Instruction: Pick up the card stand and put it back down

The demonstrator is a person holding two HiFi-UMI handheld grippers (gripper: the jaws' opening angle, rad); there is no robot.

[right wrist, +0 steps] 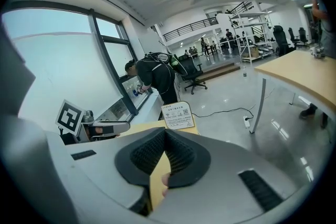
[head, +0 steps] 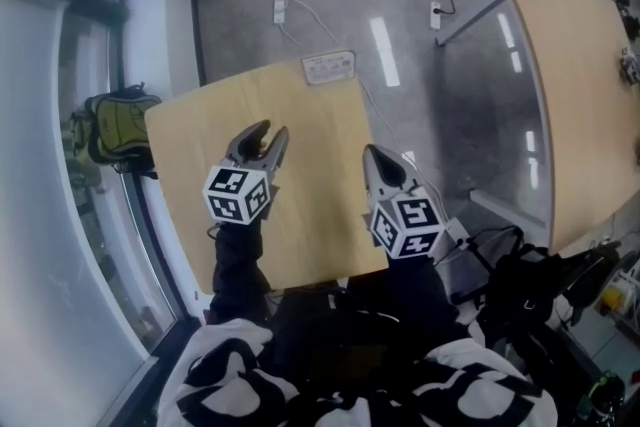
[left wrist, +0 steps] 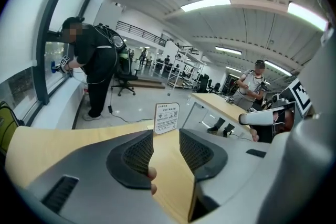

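Risk lies in the reach: the small white printed card stand [head: 328, 67] sits upright at the far edge of the pale square wooden desk [head: 310, 125], upper centre in the head view and well apart from both grippers, so a clumsy closing could, I judge, tip it or push it off onto the glossy grey floor [head: 450, 105]. The left gripper [head: 262, 140] has its jaws narrowly apart with nothing between them, while the right gripper [head: 383, 160] has its jaws together and empty. Around them is a bright open hall, with a tall window [head: 40, 215] at left and a second wooden desk [head: 580, 85] at upper right.
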